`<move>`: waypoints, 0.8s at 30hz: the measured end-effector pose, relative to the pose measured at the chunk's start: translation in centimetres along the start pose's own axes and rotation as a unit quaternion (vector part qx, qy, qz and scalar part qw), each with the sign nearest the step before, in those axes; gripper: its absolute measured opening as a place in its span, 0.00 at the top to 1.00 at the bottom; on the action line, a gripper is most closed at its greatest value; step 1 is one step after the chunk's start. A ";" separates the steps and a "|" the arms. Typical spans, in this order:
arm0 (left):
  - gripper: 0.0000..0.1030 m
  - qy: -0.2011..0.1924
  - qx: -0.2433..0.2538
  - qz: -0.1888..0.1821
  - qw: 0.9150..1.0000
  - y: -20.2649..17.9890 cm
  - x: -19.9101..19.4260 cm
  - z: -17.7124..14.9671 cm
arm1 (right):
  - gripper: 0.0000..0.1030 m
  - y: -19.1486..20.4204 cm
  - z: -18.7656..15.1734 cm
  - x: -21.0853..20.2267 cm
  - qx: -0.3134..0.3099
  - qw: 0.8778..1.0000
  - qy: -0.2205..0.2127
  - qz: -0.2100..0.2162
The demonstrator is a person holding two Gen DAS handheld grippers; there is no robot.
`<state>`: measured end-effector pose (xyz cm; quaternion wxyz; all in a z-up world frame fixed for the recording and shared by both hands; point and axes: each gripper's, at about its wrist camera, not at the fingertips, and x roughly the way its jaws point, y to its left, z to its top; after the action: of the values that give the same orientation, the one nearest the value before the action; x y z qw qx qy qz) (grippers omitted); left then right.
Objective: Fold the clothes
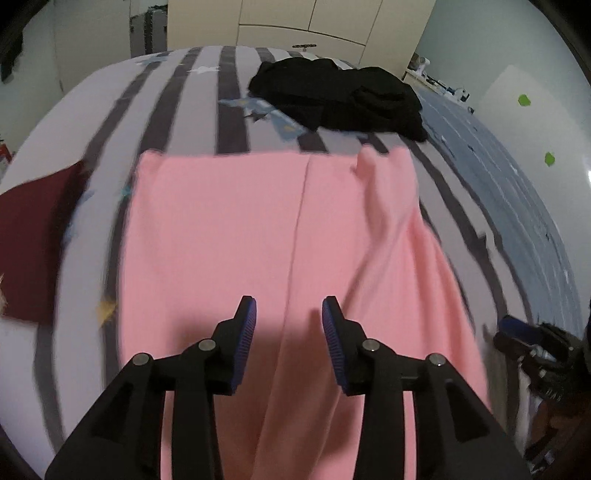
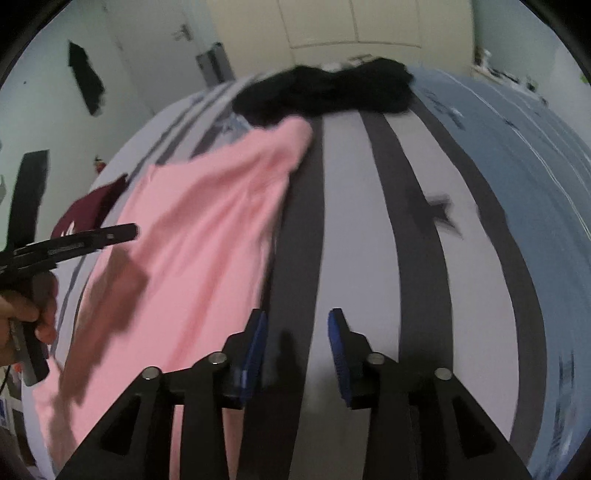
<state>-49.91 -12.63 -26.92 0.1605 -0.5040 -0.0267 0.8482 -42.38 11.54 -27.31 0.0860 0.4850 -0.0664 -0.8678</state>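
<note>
On bed (image 1: 192,122), striped grey/white cover: pink garment (image 1: 229,236) spread flat, long axis running away from cameras, a centre seam visible; its near end hangs over the bed edge. Left gripper (image 1: 289,314) above the garment's near part, jaws spread, nothing between them; blue ribbed pads (image 1: 251,325) clear of the cloth. Right gripper (image 2: 297,326) beside the garment's right edge, over a dark stripe of the bed cover, jaws spread, holding nothing; the pink garment (image 2: 207,236) lies to its left, not touched. Right wrist view also shows left gripper from the side at far left, w/ a hand (image 2: 26,314) wrapped round its handle, casting a shadow on the pink cloth. Black clothes (image 1: 340,98) heaped at the far end of bed, well apart from both grippers; far corner of pink garment lies near the heap. Dark red cloth (image 1: 33,240) at left bed edge, just beside the pink garment. Pale wardrobe (image 1: 306,22) behind the bed. Both views motion-blurred.
</note>
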 end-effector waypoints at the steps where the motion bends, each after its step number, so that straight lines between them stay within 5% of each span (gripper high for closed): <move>1: 0.67 0.001 0.002 -0.004 1.000 -0.2 0.9 1.1 | 0.67 -0.4 1.4 0.9 -0.001 1.000 -0.004 0.006; 7: 0.67 0.016 0.025 -0.011 0.999 -1.4 6.2 6.4 | 0.67 -1.3 5.7 6.3 0.021 0.999 0.009 0.033; 12: 0.67 0.034 0.037 -0.042 0.998 -1.5 8.5 7.4 | 0.67 -1.3 7.0 7.7 0.026 0.998 0.006 0.050; 14: 0.69 0.033 0.054 -0.056 0.996 -1.9 8.4 7.4 | 0.67 -1.2 7.3 7.8 0.023 0.998 0.006 0.051; 16: 0.96 0.027 0.070 -0.059 0.995 -2.1 8.1 7.2 | 0.67 -1.0 7.4 8.0 0.019 0.999 0.008 0.050; 24: 0.99 -0.041 0.027 -0.043 0.998 2.1 2.4 7.2 | 0.67 -0.7 7.3 8.6 0.009 0.999 0.019 0.032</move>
<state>-57.72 -13.01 -25.84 0.2087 -0.4626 -0.0319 0.8610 -53.04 10.62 -30.78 0.1103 0.5001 -0.0884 -0.8543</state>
